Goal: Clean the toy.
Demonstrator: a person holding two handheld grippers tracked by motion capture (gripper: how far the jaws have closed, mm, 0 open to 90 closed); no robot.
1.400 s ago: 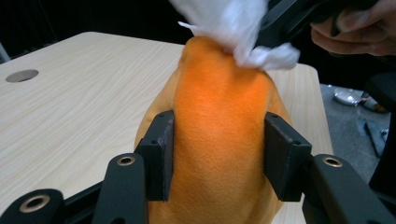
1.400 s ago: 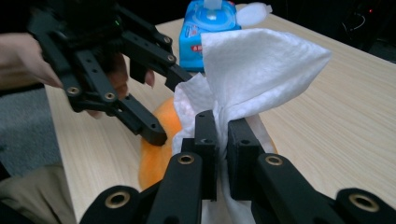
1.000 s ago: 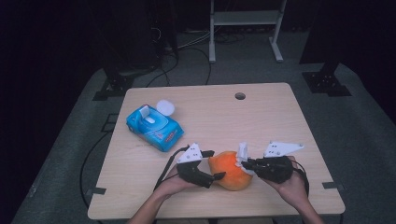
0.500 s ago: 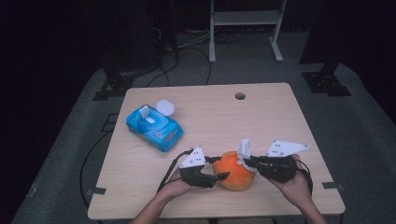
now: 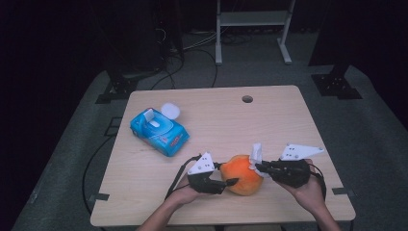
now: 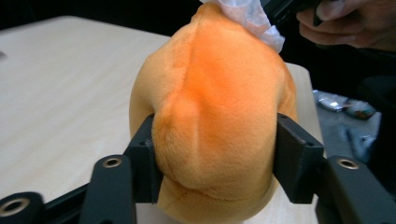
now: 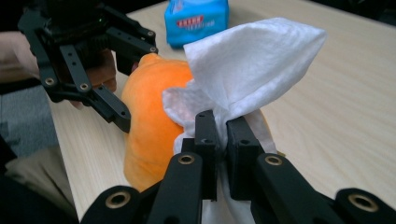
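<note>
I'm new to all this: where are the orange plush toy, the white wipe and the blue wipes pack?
orange plush toy (image 6: 215, 121): left gripper view, middle of its fuzzy front.
white wipe (image 7: 252, 65): right gripper view, its raised upper fold.
blue wipes pack (image 5: 161, 133): high view, its top face.

One table (image 5: 288, 125) carries everything. On it sits one orange plush toy (image 5: 243, 174) and one blue pack of wipes (image 5: 161, 131), with one white round lid (image 5: 170, 110) just beside the pack. One white wipe (image 7: 243, 70) stands above the toy. Two grippers are counted: the left gripper (image 5: 219, 182) and the right gripper (image 5: 262, 168), each with two black jaws. Two hands hold them. One round hole (image 5: 247, 99) marks the table's far edge.
</note>
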